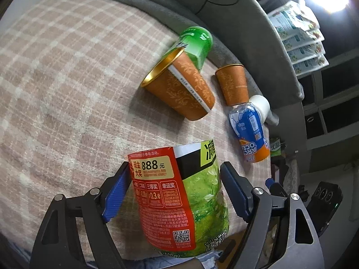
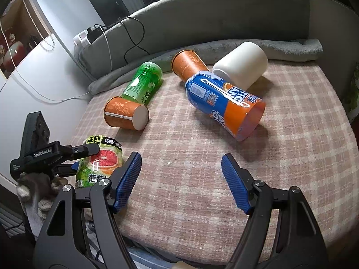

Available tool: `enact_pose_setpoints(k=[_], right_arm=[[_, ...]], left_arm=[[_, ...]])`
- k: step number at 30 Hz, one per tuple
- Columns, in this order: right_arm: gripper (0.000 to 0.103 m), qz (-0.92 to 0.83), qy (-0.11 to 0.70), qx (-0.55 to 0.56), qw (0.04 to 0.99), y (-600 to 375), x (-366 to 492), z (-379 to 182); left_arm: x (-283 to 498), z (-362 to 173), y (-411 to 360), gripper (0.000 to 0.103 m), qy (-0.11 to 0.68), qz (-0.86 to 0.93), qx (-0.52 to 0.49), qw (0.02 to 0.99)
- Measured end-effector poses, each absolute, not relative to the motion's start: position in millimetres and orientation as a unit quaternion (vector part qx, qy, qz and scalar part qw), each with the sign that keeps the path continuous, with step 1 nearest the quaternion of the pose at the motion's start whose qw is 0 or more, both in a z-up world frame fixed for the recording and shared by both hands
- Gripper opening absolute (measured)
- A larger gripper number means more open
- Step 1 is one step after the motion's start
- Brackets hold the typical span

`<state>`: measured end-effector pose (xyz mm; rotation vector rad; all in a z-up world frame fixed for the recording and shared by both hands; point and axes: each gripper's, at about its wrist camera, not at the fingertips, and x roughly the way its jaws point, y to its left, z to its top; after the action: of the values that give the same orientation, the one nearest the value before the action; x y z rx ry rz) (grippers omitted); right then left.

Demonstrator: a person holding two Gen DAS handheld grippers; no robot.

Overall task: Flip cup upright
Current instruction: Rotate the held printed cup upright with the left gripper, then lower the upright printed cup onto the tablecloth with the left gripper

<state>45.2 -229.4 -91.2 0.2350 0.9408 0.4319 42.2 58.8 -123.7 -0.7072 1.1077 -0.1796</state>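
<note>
My left gripper is shut on a cut-bottle cup with a green and red label, also in the right wrist view, held at the near left edge of the checked cloth. My right gripper is open and empty above the cloth's near middle. Several cups lie on their sides: an orange paper cup, a second orange paper cup, a blue and orange cut-bottle cup, a green one and a white cup.
The pink checked cloth covers a padded seat with a grey backrest and a grey blanket behind. A power strip and cables sit at the back left. Stacked packets are on the far right.
</note>
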Motion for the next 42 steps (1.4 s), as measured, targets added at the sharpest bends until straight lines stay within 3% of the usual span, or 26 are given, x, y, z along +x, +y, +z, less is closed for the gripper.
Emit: enact_pose_setpoints(k=[11,22,42], right_arm=[[0.076,0.197,0.445,0.118,0.866,-236.0,45.9,-91.4],[0.076,0.189,0.441,0.129,0.868,-246.9,48.4,-93.0],[0.076,0.166,0.429,0.146,0.876,-270.2,46.9,-94.5]], left_arm=[[41.8,-113.6,40.3,0.076,0.505,-0.099,-0.277,0.811],[46.1,-83.6,13.7,0.072,0.450,-0.112,-0.210,0.860],[62.9,-81.4,-51.5,0.071,0.366,-0.100,-0.056,0.924]])
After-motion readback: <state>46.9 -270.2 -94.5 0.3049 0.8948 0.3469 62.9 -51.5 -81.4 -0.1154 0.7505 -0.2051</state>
